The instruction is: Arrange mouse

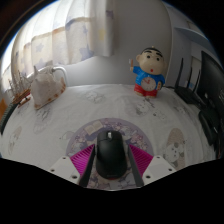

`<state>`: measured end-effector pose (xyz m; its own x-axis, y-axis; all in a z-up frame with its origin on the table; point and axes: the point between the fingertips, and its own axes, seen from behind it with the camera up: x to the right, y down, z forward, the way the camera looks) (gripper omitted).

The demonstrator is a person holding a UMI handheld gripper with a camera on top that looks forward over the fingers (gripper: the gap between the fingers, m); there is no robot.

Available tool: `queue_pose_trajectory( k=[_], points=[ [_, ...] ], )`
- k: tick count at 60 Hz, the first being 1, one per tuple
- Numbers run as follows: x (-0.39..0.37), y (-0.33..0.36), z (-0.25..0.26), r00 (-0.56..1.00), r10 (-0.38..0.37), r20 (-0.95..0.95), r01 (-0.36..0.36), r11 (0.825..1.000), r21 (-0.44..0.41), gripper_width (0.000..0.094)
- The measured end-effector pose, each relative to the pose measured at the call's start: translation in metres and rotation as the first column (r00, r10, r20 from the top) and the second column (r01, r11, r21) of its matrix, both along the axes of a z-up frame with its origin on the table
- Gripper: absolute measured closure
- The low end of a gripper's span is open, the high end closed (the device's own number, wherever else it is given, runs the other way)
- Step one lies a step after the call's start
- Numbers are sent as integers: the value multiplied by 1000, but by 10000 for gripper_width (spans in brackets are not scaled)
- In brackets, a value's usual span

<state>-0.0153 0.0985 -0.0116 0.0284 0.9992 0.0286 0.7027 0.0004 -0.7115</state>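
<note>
Mouse — dark, long axis running straight ahead along the fingers — sits between the pink pads. Gripper narrow; contact on both sides cannot be confirmed. Cartoon figurine stands well beyond on the table.

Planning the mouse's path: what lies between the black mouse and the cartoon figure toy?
Only bare patterned tabletop separates the black computer mouse from the blue-and-red cartoon figure toy, in the gripper view.
</note>
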Motion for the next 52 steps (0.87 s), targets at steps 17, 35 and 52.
queue_pose_trajectory(
  k=[17,35,52],
  points=[
    [90,-4,113,990,-52,131,52,999,3,91],
    [156,-29,167,991,-12,130,5,999,53,82],
    [163,-26,165,991,-1,136,-6,999,46,82]
  ],
)
